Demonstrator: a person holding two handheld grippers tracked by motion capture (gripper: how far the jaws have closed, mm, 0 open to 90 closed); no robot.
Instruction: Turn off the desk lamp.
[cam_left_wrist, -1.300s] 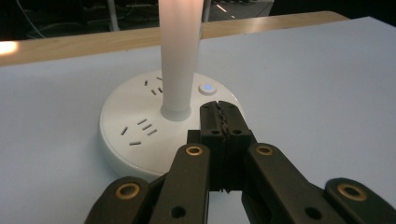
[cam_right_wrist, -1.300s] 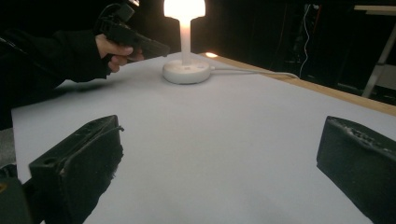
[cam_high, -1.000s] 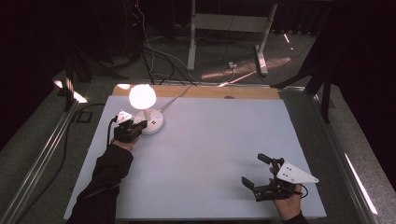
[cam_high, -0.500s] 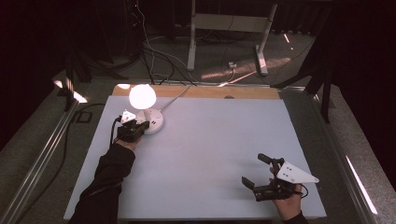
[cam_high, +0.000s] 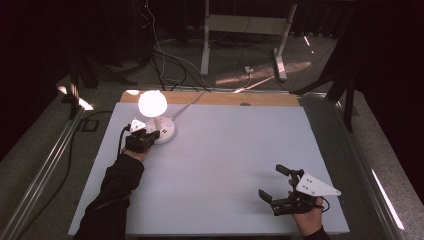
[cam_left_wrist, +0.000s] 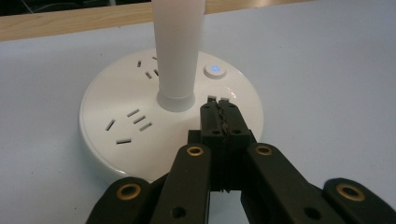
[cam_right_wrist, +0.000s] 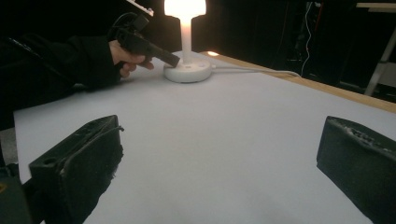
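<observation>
Dark room with a floor of trailing cables and a metal stand (cam_high: 245, 30) behind; in the middle a pale blue-grey worktop (cam_high: 225, 165) with a bare wooden strip along its far edge. Lamp (cam_high: 152, 102): lit, round glowing shade on a white stem, standing at the far left corner of the worktop on a round white base (cam_left_wrist: 116, 126). The base carries several groups of socket slots and a small button glowing blue (cam_left_wrist: 215, 69); a white cord (cam_high: 187, 102) leaves it toward the far edge. Left tool (cam_left_wrist: 219, 109): held in a dark-sleeved hand, jaws pressed together with nothing between them, tips resting on or just above the top of the base, just beside the stem and near the lit button; whether they touch the base cannot be told. In the high view this tool (cam_high: 141, 140) lies just at the near-left side of the base. Right tool (cam_high: 280, 187): held in a hand at the near right of the worktop, well apart from the lamp, jaws spread wide and holding nothing, bare surface between them. The right gripper view looks across the worktop to the lamp (cam_right_wrist: 185, 32) and the left hand (cam_right_wrist: 126, 56) far off.
</observation>
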